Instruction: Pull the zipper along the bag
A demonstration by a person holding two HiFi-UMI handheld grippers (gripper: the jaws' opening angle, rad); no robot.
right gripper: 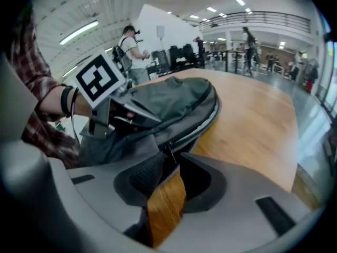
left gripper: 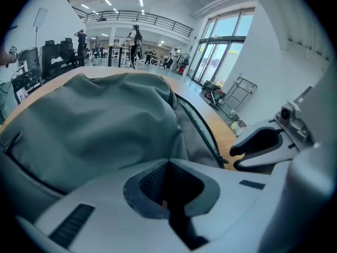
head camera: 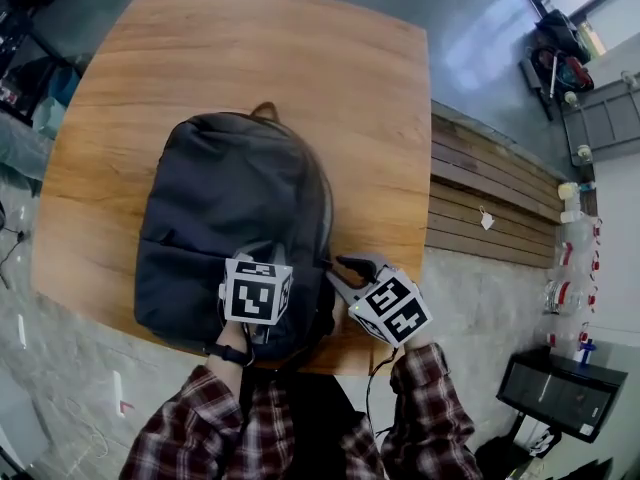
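On the wooden table (head camera: 380, 88) lies the bag (head camera: 235, 198), its near end pressed by the left gripper (left gripper: 167, 163), jaws together, while the right gripper (right gripper: 171, 165), slightly apart and empty, noses the pull (right gripper: 169, 153), which an off-centre close could miss, pinching fabric instead.

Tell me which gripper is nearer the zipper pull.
Right. The right gripper, jaws open, has the zipper pull at its tips; the left gripper sits on the backpack, farther off.

No words, brand names or numbers can be read anywhere. The only printed marks are black-and-white square code patterns on the left gripper (head camera: 252, 256) and the right gripper (head camera: 350, 265).
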